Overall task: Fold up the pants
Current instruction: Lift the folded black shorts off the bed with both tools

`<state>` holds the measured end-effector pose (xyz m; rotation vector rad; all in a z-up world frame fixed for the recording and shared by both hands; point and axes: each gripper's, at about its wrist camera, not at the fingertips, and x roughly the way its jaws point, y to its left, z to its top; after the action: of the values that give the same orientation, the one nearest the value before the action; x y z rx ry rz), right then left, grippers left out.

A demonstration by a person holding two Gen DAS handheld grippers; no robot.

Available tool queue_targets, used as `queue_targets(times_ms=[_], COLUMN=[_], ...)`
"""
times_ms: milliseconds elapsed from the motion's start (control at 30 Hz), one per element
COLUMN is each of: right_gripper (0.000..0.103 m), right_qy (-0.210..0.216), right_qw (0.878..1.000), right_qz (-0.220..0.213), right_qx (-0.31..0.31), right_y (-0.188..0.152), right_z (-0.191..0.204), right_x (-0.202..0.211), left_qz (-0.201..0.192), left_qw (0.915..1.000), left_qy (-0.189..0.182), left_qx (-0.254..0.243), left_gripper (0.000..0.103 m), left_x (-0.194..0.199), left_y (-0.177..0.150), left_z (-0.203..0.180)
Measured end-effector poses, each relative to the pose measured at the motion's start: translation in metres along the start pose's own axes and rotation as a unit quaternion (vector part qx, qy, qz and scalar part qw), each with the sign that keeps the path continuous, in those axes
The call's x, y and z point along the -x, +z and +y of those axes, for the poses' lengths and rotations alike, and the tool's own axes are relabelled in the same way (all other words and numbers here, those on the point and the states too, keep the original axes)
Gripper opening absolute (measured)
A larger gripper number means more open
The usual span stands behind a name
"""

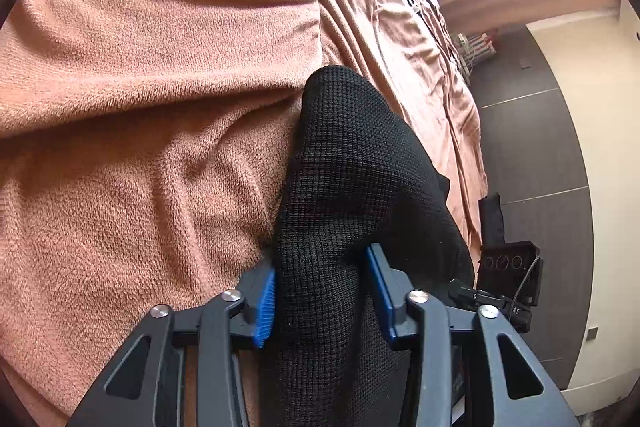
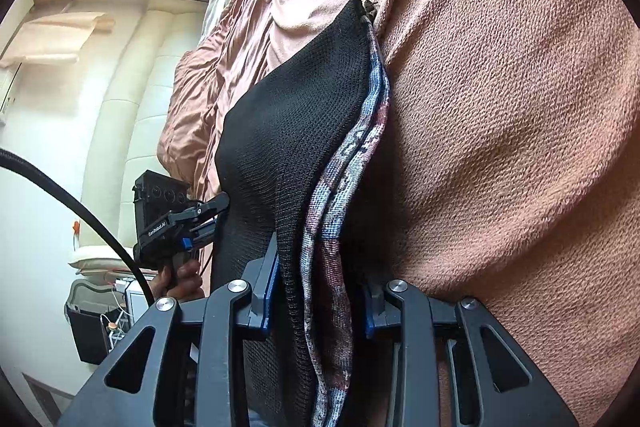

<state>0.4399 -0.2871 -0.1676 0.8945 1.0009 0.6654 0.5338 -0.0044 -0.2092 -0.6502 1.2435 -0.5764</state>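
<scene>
Black knit pants (image 1: 352, 147) hang bunched over a pink-brown fleece blanket (image 1: 140, 67) on a bed. My left gripper (image 1: 322, 255) is shut on a thick fold of the black cloth, which fills the gap between its blue pads (image 1: 266, 303). My right gripper (image 2: 320, 267) is shut on the pants (image 2: 296, 115) at an edge where a blue-and-red patterned band (image 2: 352, 155) runs along the black knit. In the right wrist view, the left gripper (image 2: 218, 209) shows at the left, held by a hand (image 2: 184, 279), its tips against the black cloth.
The blanket (image 2: 520, 147) rises close on the right. A cream padded headboard (image 2: 132, 87) and a black bin (image 2: 88, 327) stand to the left, and a black cable (image 2: 80, 199) arcs across. Dark floor tiles (image 1: 532, 147) lie beside the bed.
</scene>
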Motion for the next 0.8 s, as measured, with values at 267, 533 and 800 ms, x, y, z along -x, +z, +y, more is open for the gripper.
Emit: queue_targets(times_ms=[267, 533, 800], right_gripper=[0.026, 0.025, 0.024], right_qy=[-0.015, -0.016, -0.013], right_qw=[0.998, 0.993, 0.984], right_qz=[-0.026, -0.058, -0.095], right_qx=[0.055, 0.101, 0.153], right_y=[-0.006, -0.024, -0.054], right_z=[0.031, 0.065, 0.096], right_x=[0.014, 0.028, 0.05], left_qz=[-0.034, -0.076, -0.121], left_qw=[0.9984, 0.9934, 0.9861], left_qy=[0.004, -0.005, -0.025], left_qx=[-0.044, -0.086, -0.112], left_gripper=[0.01, 0.01, 0.009], left_x=[0.024, 0.059, 0.099], left_y=[-0.004, -0.012, -0.028], left_z=[-0.03, -0.065, -0.096])
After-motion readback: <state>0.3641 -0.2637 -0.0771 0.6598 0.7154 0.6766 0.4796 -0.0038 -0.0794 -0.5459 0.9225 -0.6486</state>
